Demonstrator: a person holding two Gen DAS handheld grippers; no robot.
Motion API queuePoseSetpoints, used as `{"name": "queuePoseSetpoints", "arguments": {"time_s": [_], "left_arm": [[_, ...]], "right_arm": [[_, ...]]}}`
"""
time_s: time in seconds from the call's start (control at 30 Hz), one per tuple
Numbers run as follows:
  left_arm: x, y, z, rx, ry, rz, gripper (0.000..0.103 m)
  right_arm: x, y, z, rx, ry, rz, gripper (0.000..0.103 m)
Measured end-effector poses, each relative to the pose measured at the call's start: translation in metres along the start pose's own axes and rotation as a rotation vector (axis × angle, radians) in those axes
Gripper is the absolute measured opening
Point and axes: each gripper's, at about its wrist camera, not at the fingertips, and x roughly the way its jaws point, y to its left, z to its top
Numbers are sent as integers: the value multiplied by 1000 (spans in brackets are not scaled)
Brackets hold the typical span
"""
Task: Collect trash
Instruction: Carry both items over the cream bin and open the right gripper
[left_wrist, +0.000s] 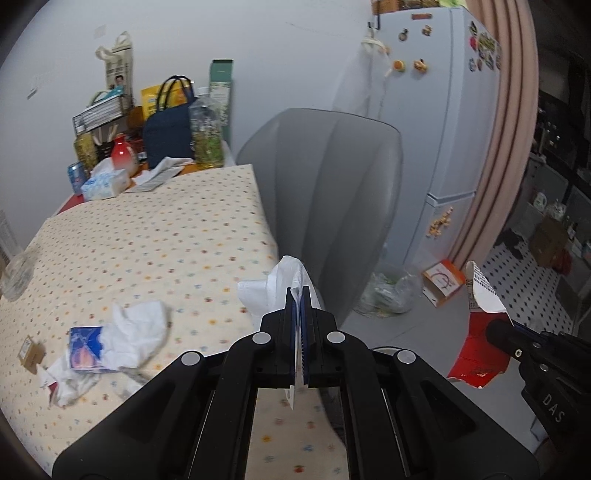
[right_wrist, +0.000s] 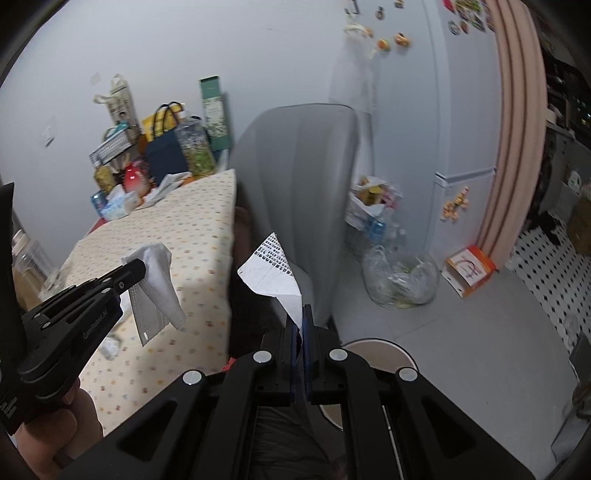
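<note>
White tissue and a pale face mask (right_wrist: 157, 295) are hanging from my left tongs (left_wrist: 301, 295), which are pressed tight on them. From the left wrist camera the bundle is showing as a white wad (left_wrist: 275, 291) sticking up past the tips, over the corner of the table (left_wrist: 166, 229) nearest the grey chair (left_wrist: 332, 192).

My right tongs (right_wrist: 302, 314) are pinching a torn piece of carton (right_wrist: 275, 275), white with small black print on one face; from the left camera its other face is showing red (left_wrist: 476, 347). I am holding it on the chair's floor side, above a round tan rim (right_wrist: 373, 349) just under the tongs; I cannot tell what that rim belongs to.

More trash is lying on the table's dotted cloth, on the side of my left tongs away from the chair: crumpled white tissue (left_wrist: 136, 328) touching a small blue packet (left_wrist: 86, 349), with a brown tag (left_wrist: 31, 350) just beyond. Behind the chair, a clear plastic bag (right_wrist: 400, 277) is sitting on the floor near an orange box (right_wrist: 471, 269).
</note>
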Motion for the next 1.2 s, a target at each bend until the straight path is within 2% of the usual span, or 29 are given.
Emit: {"name": "queuePoseSetpoints", "arguments": {"time_s": [0.53,0.83,1.0,1.07,1.1,1.2], "left_arm": [[52,-65,-8,98,89,-61,3],[80,-83,-13,129,137,-53,3],[91,-85,-17,133,162,-46,3],[96,-87,-19,135,173,-46,3],[97,-88,-20,138,178,-46,3],[103,-91,-21,148,189,-47,3]], "right_arm": [[35,-73,-19,111,62,-103,4],[74,-106,-32,163,119,-119,4],[92,-117,-35,184,143,-129,8],[98,-121,-37,197,158,-134,23],[100,-124,-39,205,160,-144,39],[101,-131,-42,214,162,-155,42]]}}
